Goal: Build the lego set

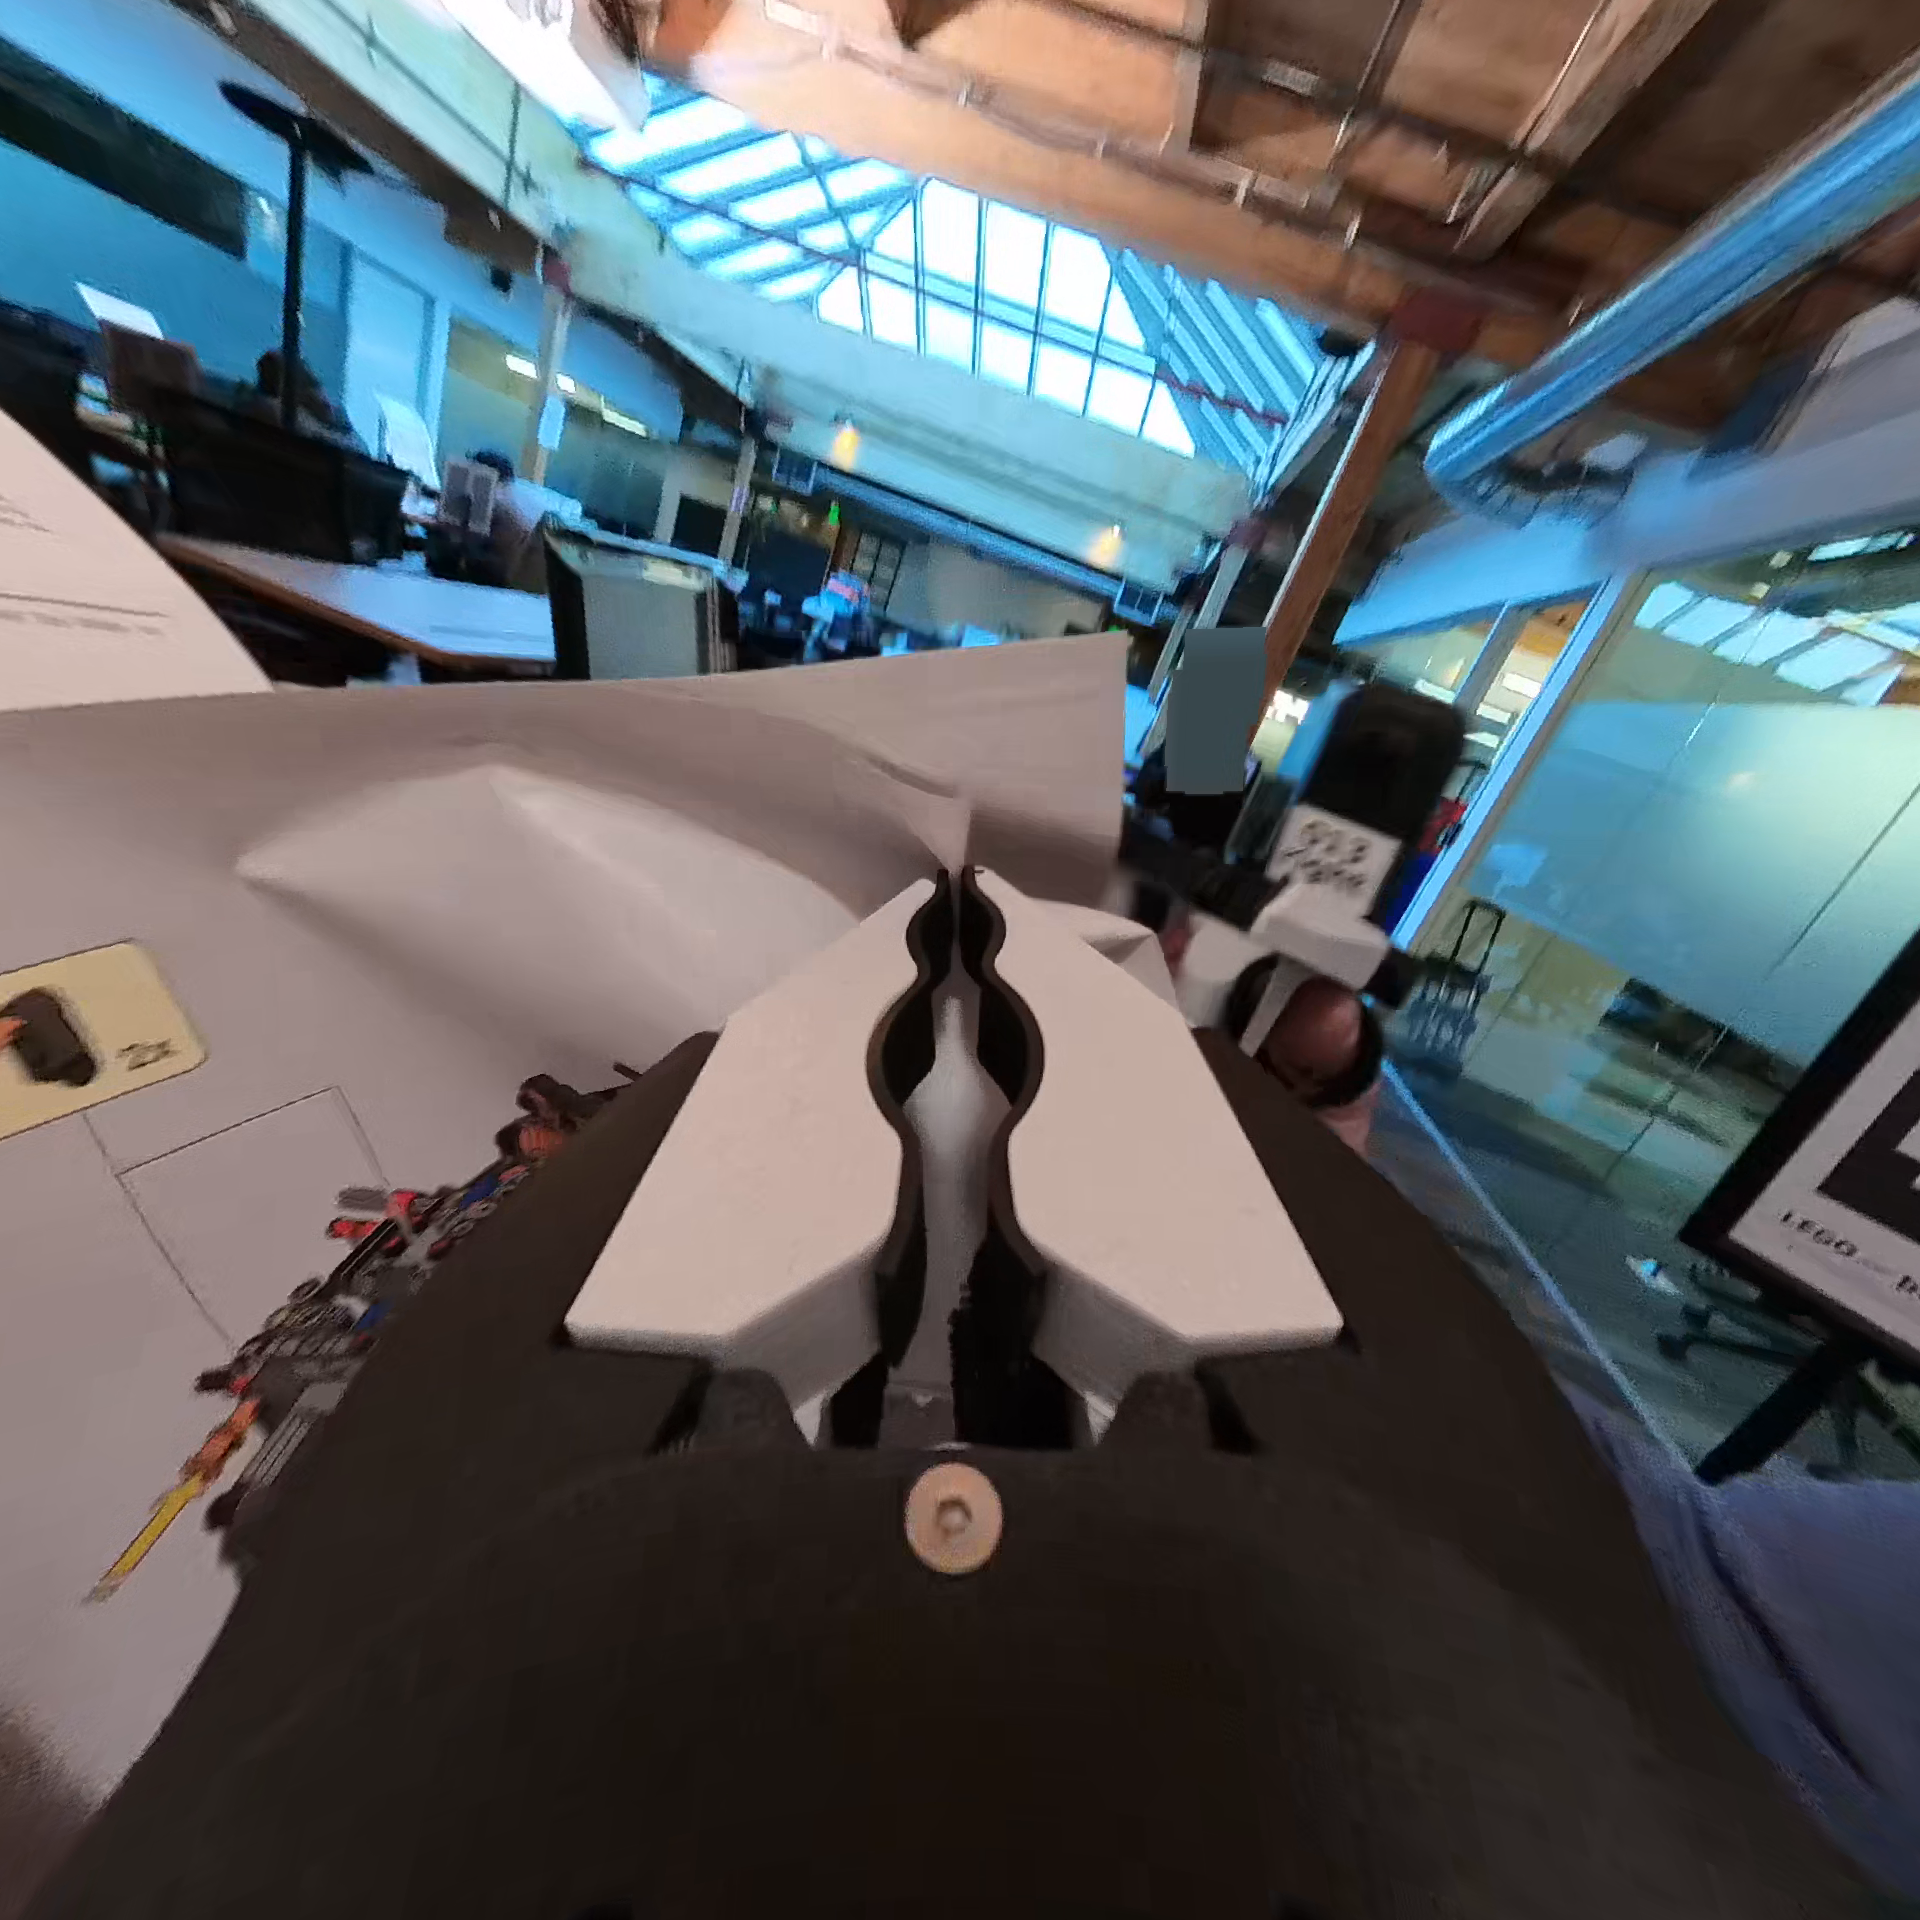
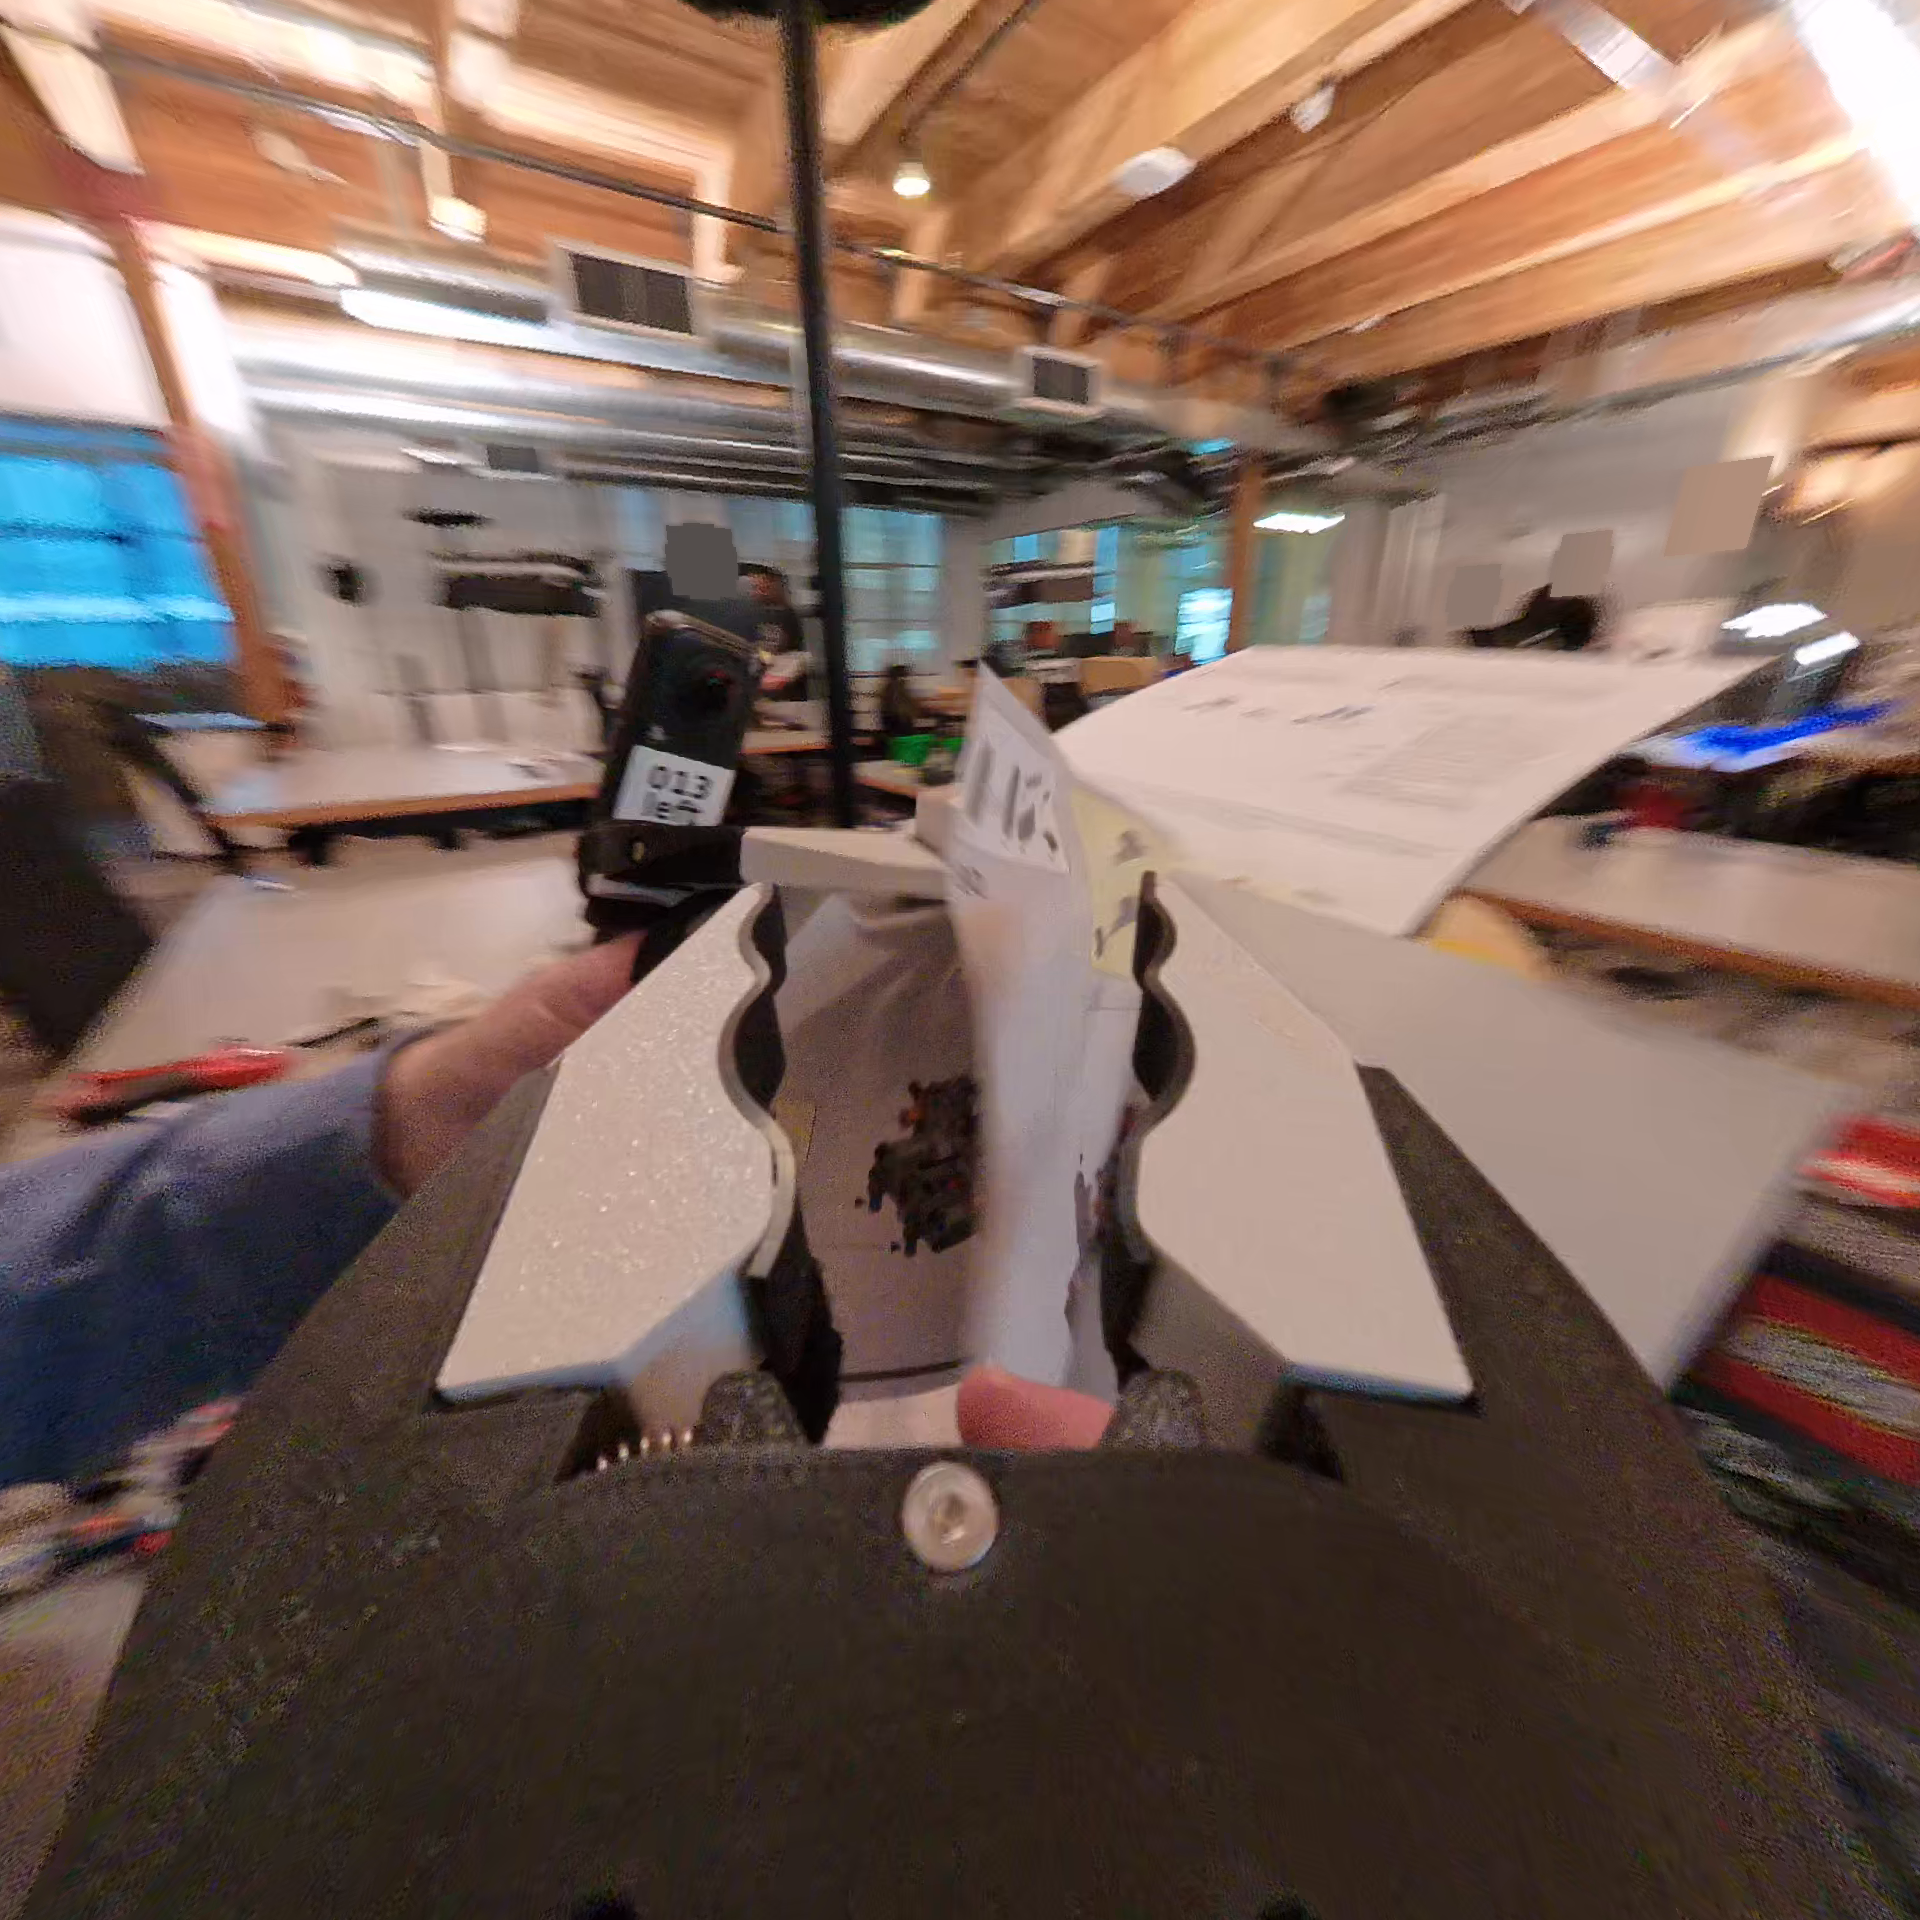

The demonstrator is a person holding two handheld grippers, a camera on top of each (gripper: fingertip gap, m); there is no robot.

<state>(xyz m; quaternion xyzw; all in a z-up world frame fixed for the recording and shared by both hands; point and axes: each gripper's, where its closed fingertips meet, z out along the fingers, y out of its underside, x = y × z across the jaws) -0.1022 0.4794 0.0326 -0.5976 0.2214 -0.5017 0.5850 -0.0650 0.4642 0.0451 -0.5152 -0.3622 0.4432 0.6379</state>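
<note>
The Lego instruction booklet point(image 1: 436, 831) is lifted into the air, its white pages curling. My left gripper point(image 1: 957, 881) is shut on a thin page edge at its tips. In the right wrist view the booklet point(image 2: 1351, 758) arches to the right, and a loose page point(image 2: 1023, 1039) stands between the fingers of my right gripper point(image 2: 956, 899), which is open and not pinching it. A printed picture of the model point(image 2: 930, 1164) shows on the page behind. The left gripper point(image 2: 675, 748) and the hand holding it point(image 2: 468, 1081) are just left of it. The right gripper point(image 1: 1325, 935) shows in the left wrist view.
A black-framed white marker board point(image 1: 1818, 1195) stands at the right. A black pole point(image 2: 821, 416) rises behind the booklet. Blurred red pieces point(image 2: 177, 1075) lie on the table at left, and a red striped thing point(image 2: 1818, 1361) at right. Office tables and people are far behind. Left tips to right tips: about 5 centimetres.
</note>
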